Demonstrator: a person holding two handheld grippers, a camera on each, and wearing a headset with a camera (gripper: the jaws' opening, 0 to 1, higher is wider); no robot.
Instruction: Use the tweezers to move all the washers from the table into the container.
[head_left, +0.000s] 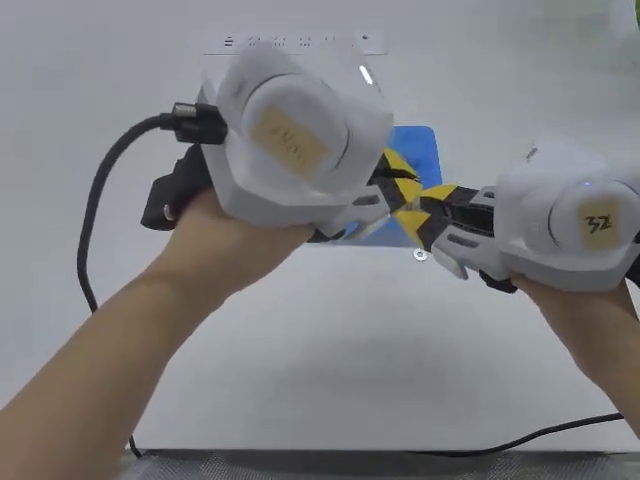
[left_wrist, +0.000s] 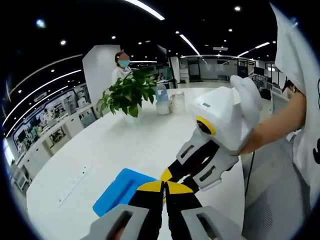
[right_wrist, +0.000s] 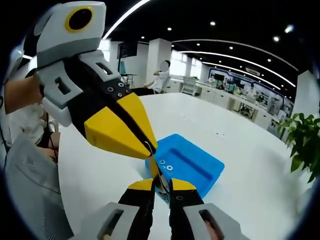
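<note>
My left gripper (head_left: 400, 180) (left_wrist: 165, 187) and right gripper (head_left: 418, 215) (right_wrist: 161, 186) meet tip to tip above the white table. In the right gripper view the left gripper (right_wrist: 148, 147) is shut on the upper end of thin metal tweezers (right_wrist: 154, 165). The lower end of the tweezers sits between my right gripper's closed jaws. A blue container (head_left: 415, 145) (left_wrist: 120, 192) (right_wrist: 195, 165) lies just beyond them with a few washers (right_wrist: 166, 165) inside. One washer (head_left: 421, 255) lies on the table below the gripper tips.
A black cable (head_left: 100, 200) trails from the left gripper down past the table's front edge (head_left: 350, 455). A socket strip (head_left: 290, 42) is set into the far side. A potted plant (left_wrist: 127, 92) and a standing person are at the far end.
</note>
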